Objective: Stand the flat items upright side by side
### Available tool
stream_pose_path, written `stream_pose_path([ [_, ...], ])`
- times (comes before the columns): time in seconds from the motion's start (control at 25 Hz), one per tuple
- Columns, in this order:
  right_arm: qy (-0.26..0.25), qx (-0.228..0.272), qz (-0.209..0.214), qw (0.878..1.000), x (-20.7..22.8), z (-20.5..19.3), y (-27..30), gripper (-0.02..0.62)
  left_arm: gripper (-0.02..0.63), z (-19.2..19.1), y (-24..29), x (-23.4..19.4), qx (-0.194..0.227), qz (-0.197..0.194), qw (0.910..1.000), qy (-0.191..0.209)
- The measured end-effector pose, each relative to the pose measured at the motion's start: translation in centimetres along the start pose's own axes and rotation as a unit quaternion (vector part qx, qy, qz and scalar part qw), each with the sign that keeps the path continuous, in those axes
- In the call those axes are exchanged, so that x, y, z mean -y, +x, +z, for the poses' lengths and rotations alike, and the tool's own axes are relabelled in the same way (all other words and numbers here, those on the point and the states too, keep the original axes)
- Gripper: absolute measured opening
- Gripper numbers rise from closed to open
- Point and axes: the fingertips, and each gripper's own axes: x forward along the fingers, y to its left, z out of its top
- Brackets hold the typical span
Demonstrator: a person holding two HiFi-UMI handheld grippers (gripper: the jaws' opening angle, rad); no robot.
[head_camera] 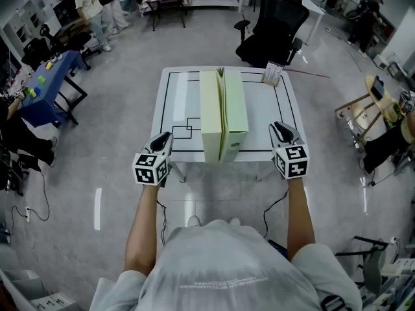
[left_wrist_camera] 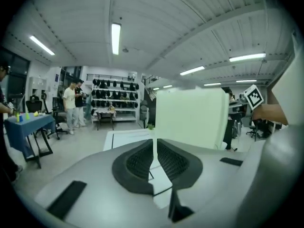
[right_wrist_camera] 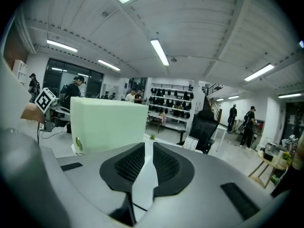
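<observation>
Standing upright on the white table (head_camera: 176,109), the two pale green flat items form a side-by-side pair at your 12 o'clock. The left item (head_camera: 211,118) and the right item (head_camera: 235,112) have their broad faces against each other, and their narrow ends point toward you. Their near ends sit close to the table's near edge, and their far ends reach toward its far edge. A small green sprig (head_camera: 220,72) shows just past the far ends. You hold your left gripper (head_camera: 165,137) at about 8 o'clock of the pair, off the table's near left corner and clear of the left item. Its jaws are drawn almost together, with only a thin slit between them and nothing in that slit. Your right gripper (head_camera: 280,128) sits at about 4 o'clock of the pair, near the table's near right corner and apart from the right item. Its jaws are likewise narrowed to a slim gap and hold nothing. Each gripper view shows the broad green face of the nearer item to one side of the jaws, not between them. A small card (head_camera: 272,74) stands at the table's far right corner, at about 1 o'clock. A black office chair (head_camera: 275,24) is on the floor beyond it. A blue table (head_camera: 48,86) stands well off at 10 o'clock.
</observation>
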Motion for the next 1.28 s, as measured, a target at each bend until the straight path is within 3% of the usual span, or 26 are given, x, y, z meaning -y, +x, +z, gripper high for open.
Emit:
stream_pose_path([
  [0.16, -0.012, 0.055, -0.017, 0.998, 0.4, 5.2, -1.3, 0.031, 0.024, 6.5, -0.7, -0.5, 0.054, -0.005, 0.9984, 0.013],
  [0.4, -0.052, 0.123, -0.001, 0.991, -1.2, 12.8, -3.4, 0.028, 0.021, 14.5, -1.7, 1.8, 0.104, -0.005, 0.9916, 0.076],
  [0.52, -0.063, 0.146, 0.004, 0.987, -1.9, 15.5, -4.3, 0.028, 0.021, 17.1, -2.1, 3.9, 0.125, -0.027, 0.9878, 0.089],
  [0.92, -0.077, 0.18, 0.019, 0.981, -3.4, 18.6, -5.2, 0.029, 0.021, 21.5, -3.3, 8.9, 0.171, -0.083, 0.9771, 0.096],
  [1.04, -0.078, 0.18, 0.018, 0.98, -3.3, 18.5, -5.2, 0.028, 0.021, 22.1, -3.4, 9.1, 0.176, -0.072, 0.9757, 0.108],
  [1.28, -0.077, 0.18, 0.014, 0.981, -3.3, 18.0, -5.4, 0.028, 0.021, 21.8, -3.1, 10.2, 0.16, -0.045, 0.9713, 0.17],
])
